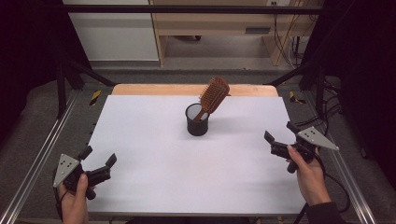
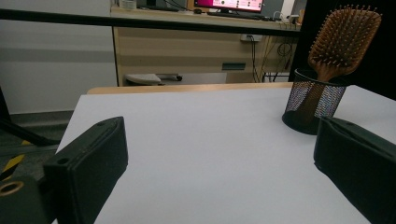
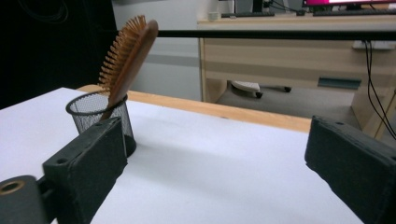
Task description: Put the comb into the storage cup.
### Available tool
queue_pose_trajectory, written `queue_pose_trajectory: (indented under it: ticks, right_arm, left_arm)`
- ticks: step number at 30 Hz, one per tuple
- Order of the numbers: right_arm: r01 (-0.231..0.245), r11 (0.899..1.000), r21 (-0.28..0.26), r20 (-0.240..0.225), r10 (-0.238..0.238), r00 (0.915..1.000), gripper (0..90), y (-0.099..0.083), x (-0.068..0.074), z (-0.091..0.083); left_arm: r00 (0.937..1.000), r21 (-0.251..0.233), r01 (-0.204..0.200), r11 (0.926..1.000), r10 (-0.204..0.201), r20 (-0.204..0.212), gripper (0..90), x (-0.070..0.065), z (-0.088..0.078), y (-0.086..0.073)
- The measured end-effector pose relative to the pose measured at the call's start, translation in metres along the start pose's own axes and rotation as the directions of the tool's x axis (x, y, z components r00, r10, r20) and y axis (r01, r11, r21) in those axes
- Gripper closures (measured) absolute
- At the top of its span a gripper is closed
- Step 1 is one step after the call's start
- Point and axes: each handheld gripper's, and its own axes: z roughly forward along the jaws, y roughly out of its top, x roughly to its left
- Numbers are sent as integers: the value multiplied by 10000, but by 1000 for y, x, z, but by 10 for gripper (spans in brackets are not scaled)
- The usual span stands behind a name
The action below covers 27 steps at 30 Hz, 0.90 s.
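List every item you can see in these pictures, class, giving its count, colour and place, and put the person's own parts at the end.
hairbrush: 1, brown wood, standing handle-down in the cup, leaning to the right in the high view
mesh cup: 1, black, upright on the far middle of the table
table: 1, white top with a wooden far edge
desk: 1, light wood, on the floor beyond the table
monitor: 1, pink screen, on the desk
left gripper: 1, black, jaws open, at the near left edge
right gripper: 1, black, jaws open, at the right edge
hands: 2, one on each gripper
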Motion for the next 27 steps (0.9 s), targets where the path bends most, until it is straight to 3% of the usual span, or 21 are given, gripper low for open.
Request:
queue_pose_trajectory:
  ticks: [16,19,27]
  right_arm:
    - [-208,9993,305,29,207,9998,40,-43,3,-15]
    - [-221,9995,243,30,220,9998,40,-47,5,-16]
    - [128,9996,255,-193,-123,9997,40,-53,17,-14]
  left_arm:
    - [9998,8,-176,9998,176,13,33,-1,1,-1]
    - [9996,-172,-276,9995,275,-55,33,-2,-1,0]
    - [9996,-282,-273,9992,273,-27,34,-2,-2,0]
